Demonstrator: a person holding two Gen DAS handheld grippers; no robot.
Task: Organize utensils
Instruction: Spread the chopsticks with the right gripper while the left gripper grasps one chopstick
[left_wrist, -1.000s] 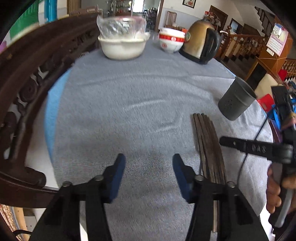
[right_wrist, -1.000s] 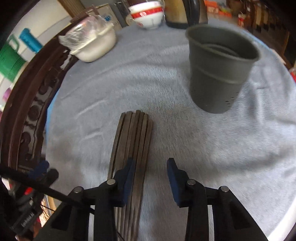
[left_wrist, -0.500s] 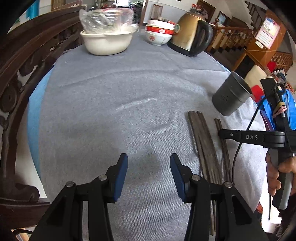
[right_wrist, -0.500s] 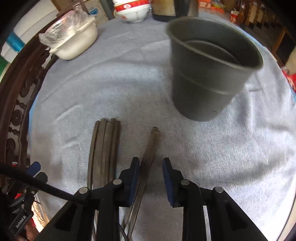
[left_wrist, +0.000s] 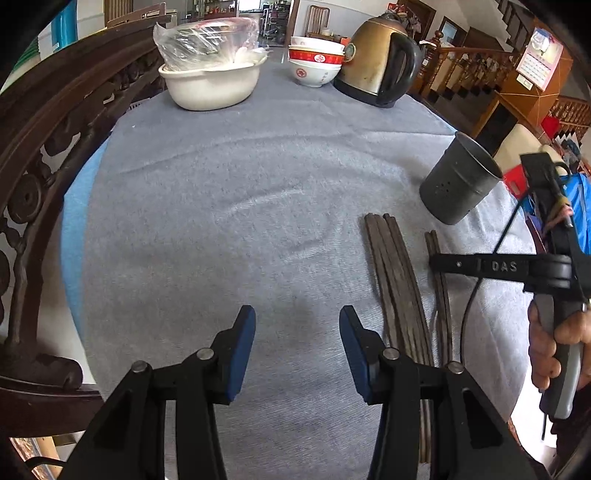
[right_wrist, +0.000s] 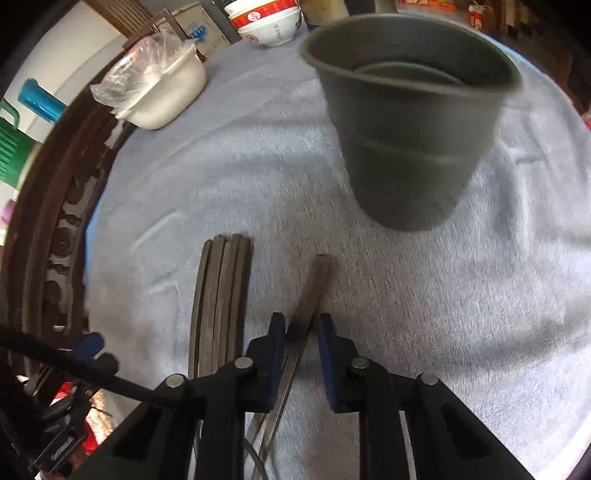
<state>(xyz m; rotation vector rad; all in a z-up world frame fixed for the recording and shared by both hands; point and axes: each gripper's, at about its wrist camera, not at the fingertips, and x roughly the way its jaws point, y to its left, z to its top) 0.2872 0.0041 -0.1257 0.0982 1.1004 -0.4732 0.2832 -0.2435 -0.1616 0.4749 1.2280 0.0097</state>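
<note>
I want my right claw (right_wrist: 302, 328) to finish pinching squarely before any lift, so the pair comes up level toward the grey cup (right_wrist: 410, 122). Its jaws are closing with the separated chopsticks (right_wrist: 314, 288) between them, pads not yet clearly pressing. The remaining bundle (right_wrist: 221, 295) lies just left on the tabletop (left_wrist: 221, 206). My left claw (left_wrist: 297, 347) stands apart, empty.

At the table's far end — a cream basin (left_wrist: 210, 86) holding plastic-wrapped ware, stacked red-and-white bowls (left_wrist: 314, 66), a brass kettle (left_wrist: 376, 66).

Chopsticks' (right_wrist: 308, 295) near ends hidden under gripper; holder (right_wrist: 410, 122) motion-blurred.
</note>
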